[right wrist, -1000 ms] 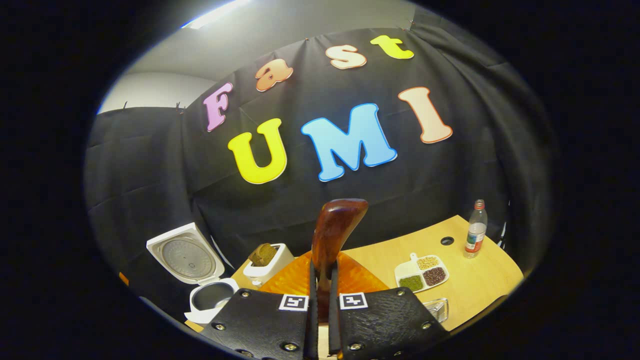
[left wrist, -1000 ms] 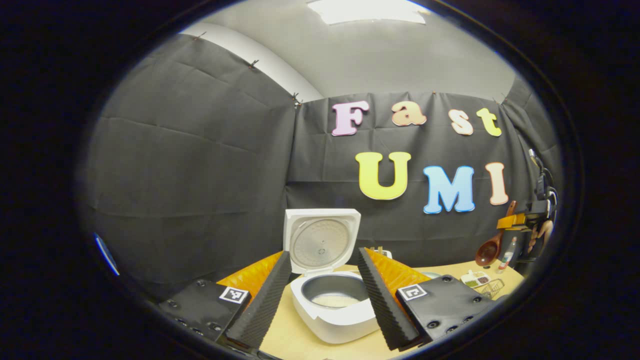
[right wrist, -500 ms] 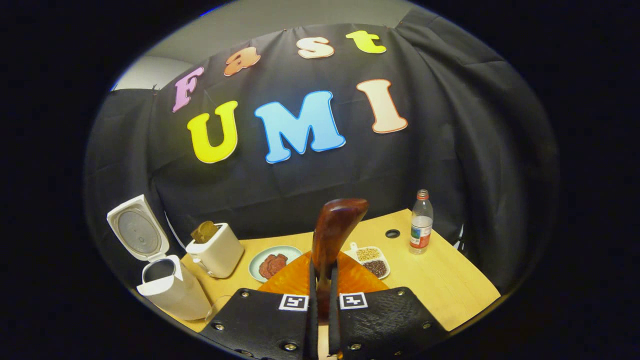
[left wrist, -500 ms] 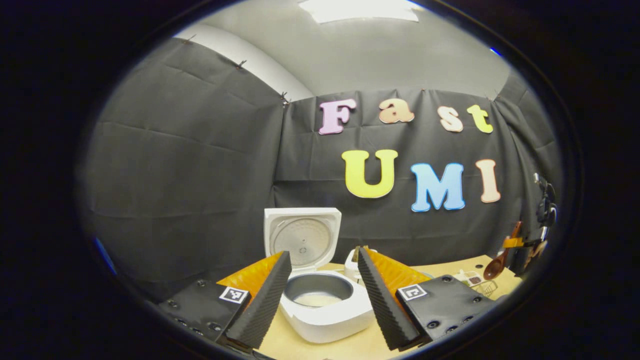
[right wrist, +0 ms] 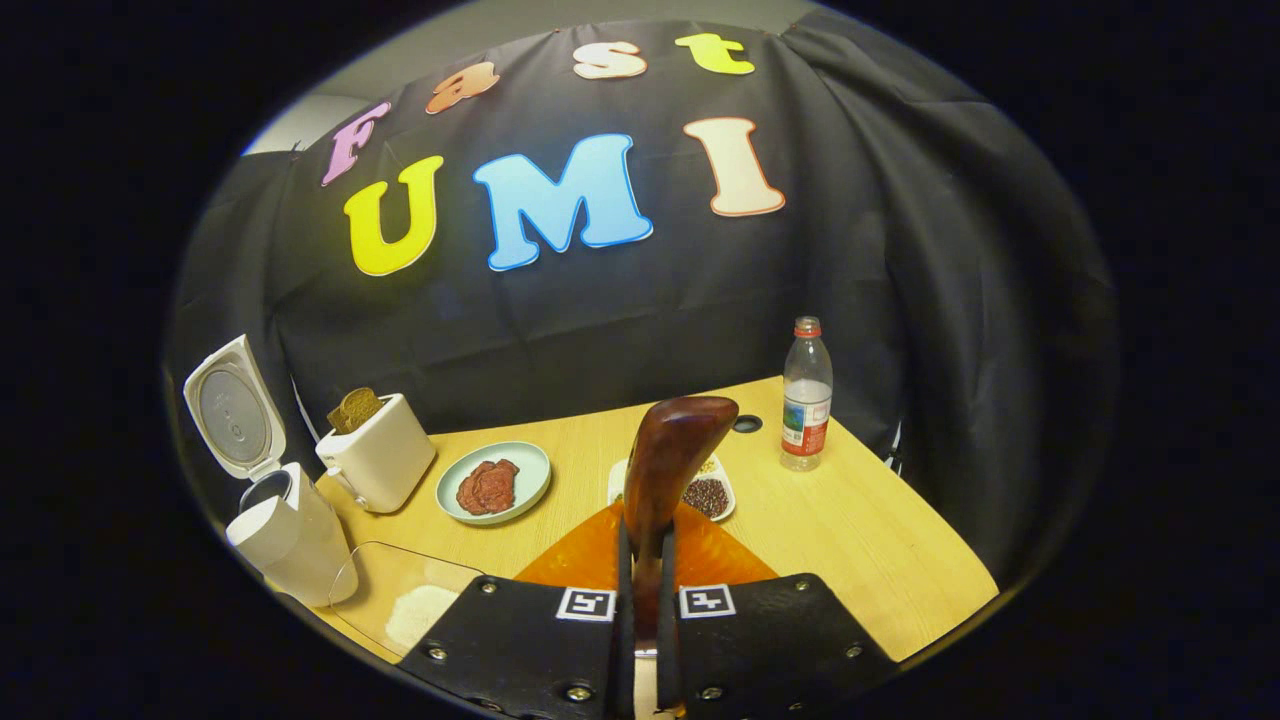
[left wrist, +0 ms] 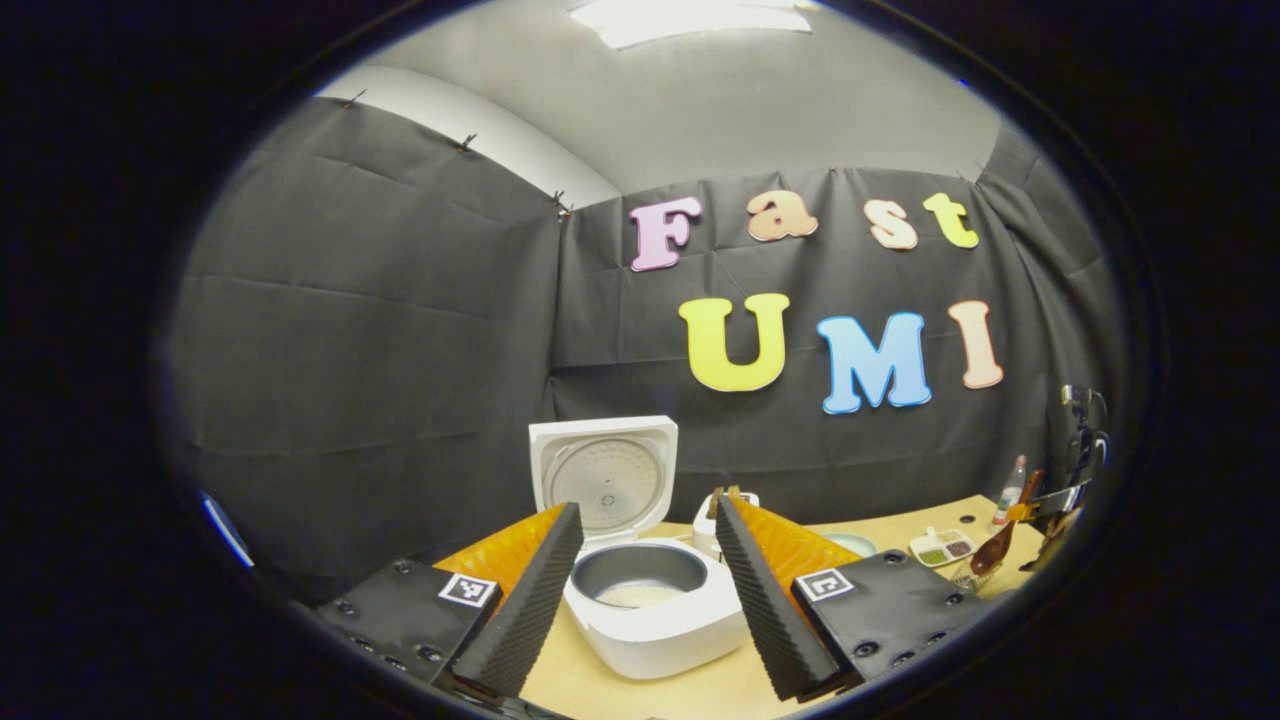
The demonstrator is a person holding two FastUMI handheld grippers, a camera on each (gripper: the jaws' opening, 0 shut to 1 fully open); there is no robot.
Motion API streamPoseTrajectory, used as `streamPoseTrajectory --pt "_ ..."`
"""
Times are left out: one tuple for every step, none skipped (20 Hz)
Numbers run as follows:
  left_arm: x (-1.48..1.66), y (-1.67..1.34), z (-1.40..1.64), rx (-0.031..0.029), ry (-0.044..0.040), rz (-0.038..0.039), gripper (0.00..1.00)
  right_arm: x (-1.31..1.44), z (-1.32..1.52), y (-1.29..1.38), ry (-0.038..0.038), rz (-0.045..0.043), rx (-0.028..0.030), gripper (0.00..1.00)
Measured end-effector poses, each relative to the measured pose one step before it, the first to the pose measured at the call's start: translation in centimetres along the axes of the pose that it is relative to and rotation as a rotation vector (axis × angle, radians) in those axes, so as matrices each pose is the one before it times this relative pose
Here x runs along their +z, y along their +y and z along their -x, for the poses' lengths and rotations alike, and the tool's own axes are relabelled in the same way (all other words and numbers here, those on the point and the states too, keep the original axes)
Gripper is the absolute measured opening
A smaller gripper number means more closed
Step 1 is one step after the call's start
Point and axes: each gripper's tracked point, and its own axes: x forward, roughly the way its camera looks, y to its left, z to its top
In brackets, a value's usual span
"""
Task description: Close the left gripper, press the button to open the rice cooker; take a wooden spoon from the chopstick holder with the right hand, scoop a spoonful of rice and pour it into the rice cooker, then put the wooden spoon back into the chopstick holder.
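The spoon [right wrist: 668, 455] stands upright in the right tool [right wrist: 641, 560], whose two fingers are clamped on its handle; the bowl end rises at 12 o'clock above them, over the bench [right wrist: 860, 530]. In the left gripper view the same spoon [left wrist: 990, 550] shows small at about 4 o'clock, hanging bowl-down from the far tool.

The cooker [left wrist: 650, 610] sits on the bench with its lid [left wrist: 603, 480] swung up and back; the grey inner pot holds a pale layer at the bottom. The left tool [left wrist: 640, 590] hovers just in front of it, fingers well apart, the cooker showing between them. In the right gripper view the cooker [right wrist: 285, 545] stands at 9 o'clock near the bench edge.

At 7 o'clock of that view, just beside the cooker, lies a clear tray [right wrist: 400, 600] with a heap of white rice [right wrist: 420, 612]. Behind the cooker is a white toaster [right wrist: 380, 460] with dark bread sticking out. Near it, towards the middle, a pale plate [right wrist: 530, 485] carries reddish slices. A divided dish [right wrist: 712, 495] of grains lies partly hidden behind the spoon. A clear bottle [right wrist: 805, 400] with a red cap stands upright at 2 o'clock, next to a round hole [right wrist: 746, 424] in the bench.
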Motion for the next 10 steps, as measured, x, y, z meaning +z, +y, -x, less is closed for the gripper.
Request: streamPoseTrajectory --pt "-0.021 -0.028 0.217 0.00338 0.00091 -0.00688 0.89 -0.667 -0.376 -0.051 0.01469 -0.01831 0.00293 0.08" --pt "0.074 -0.046 0.172 0.00353 -0.00087 -0.00709 0.89 -0.580 -0.269 -0.199 0.01489 -0.01688 0.00209 0.10" --pt "0.114 -0.100 0.049 0.00195 -0.00079 -0.00575 0.89 -0.498 -0.132 -0.207 0.01363 -0.01981 0.00410 0.10" --pt "0.081 -0.065 0.112 0.00102 -0.00076 -0.00395 0.89 -0.313 -0.113 -0.108 0.00820 -0.01486 0.00210 0.10" --pt "0.052 -0.163 -0.062 0.00080 -0.00222 -0.00240 0.89 -0.312 -0.137 -0.049 0.01181 -0.01590 0.00561 0.10" --pt "0.038 -0.089 0.047 -0.00054 -0.00124 -0.00040 0.89 -0.348 -0.174 -0.127 0.00792 -0.01045 -0.00216 0.11" --pt "-0.087 -0.149 -0.029 -0.00199 0.00002 0.00056 0.91 -0.325 -0.020 -0.235 0.00947 -0.00790 0.00019 0.11" --pt "-0.010 -0.101 0.006 -0.00276 0.00041 0.00081 0.93 -0.235 0.127 -0.071 0.01118 -0.00891 0.00380 0.12" --pt "-0.039 -0.136 -0.130 -0.00259 -0.00191 0.00137 0.93 -0.185 -0.057 -0.050 0.00639 -0.00721 0.00435 0.12" --pt "0.089 -0.154 -0.175 -0.00450 -0.00166 0.00283 0.93 0.078 0.391 -0.344 -0.00128 0.00144 -0.00996 0.15"
